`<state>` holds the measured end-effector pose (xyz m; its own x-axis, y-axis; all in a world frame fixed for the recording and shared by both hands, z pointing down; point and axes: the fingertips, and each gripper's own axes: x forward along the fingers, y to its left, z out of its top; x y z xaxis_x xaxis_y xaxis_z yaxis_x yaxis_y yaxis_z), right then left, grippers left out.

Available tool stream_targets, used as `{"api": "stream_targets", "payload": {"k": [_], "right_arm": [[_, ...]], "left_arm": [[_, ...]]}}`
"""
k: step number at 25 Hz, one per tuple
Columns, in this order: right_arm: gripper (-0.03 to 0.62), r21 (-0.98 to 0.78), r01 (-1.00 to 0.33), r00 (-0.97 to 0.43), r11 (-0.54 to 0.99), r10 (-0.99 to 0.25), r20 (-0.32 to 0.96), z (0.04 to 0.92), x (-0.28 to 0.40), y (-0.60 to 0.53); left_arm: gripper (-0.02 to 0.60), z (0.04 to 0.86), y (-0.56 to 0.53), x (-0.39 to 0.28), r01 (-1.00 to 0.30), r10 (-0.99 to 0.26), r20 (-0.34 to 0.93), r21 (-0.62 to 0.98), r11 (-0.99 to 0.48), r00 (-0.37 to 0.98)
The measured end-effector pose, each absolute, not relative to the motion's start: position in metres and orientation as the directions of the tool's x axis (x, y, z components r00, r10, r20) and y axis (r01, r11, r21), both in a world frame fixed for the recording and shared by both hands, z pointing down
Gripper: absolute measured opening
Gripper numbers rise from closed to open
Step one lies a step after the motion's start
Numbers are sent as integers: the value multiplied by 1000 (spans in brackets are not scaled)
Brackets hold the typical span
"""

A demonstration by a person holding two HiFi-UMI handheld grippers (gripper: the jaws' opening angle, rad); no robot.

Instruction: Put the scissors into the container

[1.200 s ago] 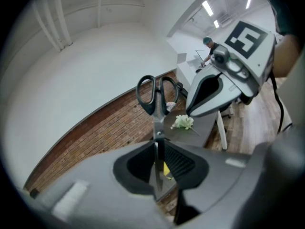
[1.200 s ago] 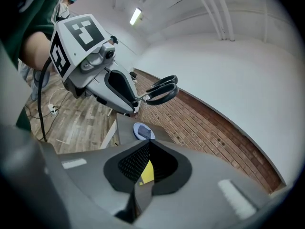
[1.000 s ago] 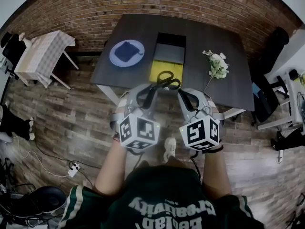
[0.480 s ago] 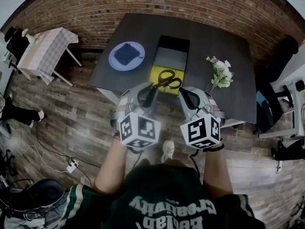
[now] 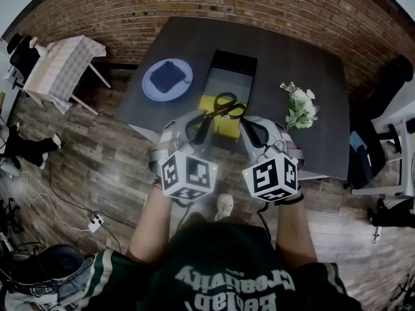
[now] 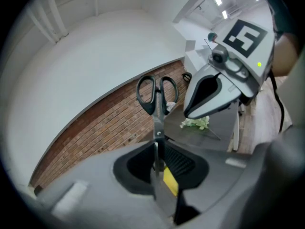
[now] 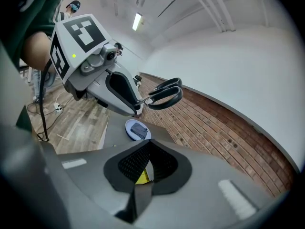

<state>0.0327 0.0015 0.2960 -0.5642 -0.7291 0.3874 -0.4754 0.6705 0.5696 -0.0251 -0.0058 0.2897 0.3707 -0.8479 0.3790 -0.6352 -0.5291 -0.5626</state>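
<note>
Black-handled scissors point(image 5: 224, 105) hang over the near end of the container point(image 5: 230, 76), an open box with dark walls and a yellow floor on the dark table point(image 5: 292, 57). My left gripper point(image 5: 203, 125) is shut on the scissors' blades. In the left gripper view the scissors point(image 6: 157, 92) stick straight out from the jaws, handles farthest away. My right gripper point(image 5: 248, 127) is held close beside the left one, shut with nothing in it. From the right gripper view point(image 7: 147, 168) I see the scissors point(image 7: 164, 93) jutting from the left gripper.
A pale blue plate with a dark blue cloth point(image 5: 166, 78) lies left of the container. White flowers point(image 5: 298, 105) lie to its right. A small cloth-covered table point(image 5: 58, 70) stands at far left, office chairs point(image 5: 369, 154) at right, a brick wall behind.
Both grippers have stayed together while the table has drawn a little nearer. The scissors' handles now sit further over the container's yellow floor.
</note>
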Motion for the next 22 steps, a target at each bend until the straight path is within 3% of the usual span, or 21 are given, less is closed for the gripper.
{"api": "stream_targets", "payload": {"k": [22], "right_arm": [[6, 487, -492, -638, 722, -679, 362, 301, 54, -39]], "left_arm": [[63, 294, -45, 1, -646, -868, 382, -583, -493, 318]]}}
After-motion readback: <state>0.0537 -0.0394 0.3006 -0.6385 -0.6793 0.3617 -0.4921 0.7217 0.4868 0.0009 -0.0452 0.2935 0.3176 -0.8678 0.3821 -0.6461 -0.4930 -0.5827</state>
